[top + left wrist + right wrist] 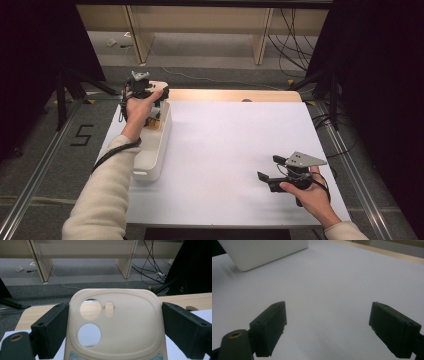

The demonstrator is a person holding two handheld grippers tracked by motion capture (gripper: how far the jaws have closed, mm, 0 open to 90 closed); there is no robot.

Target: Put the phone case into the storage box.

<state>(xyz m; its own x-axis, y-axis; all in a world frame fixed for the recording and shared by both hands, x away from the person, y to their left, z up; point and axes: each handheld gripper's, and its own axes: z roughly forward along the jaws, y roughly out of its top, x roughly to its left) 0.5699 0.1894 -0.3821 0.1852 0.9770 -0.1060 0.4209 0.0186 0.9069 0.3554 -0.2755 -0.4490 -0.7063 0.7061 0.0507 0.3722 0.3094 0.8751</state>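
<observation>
Gripping cream phone case (117, 325) by side edges, left gripper (115, 332) jaws pinching it above white bin (150, 150) at 10 o'clock. Light, flexible, likely bends under squeeze. Right gripper (327, 327) jaws spread, empty, 4 o'clock.

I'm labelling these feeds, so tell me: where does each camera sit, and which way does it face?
High view: above the person's side, facing forward and down on the table; both forearms and grippers show.
Left gripper view: on the left gripper, facing the floor beyond the table; its fingers flank a cream phone case.
Right gripper view: on the right gripper, low over the table, fingers apart.
High and right gripper views share the white bin.
</observation>
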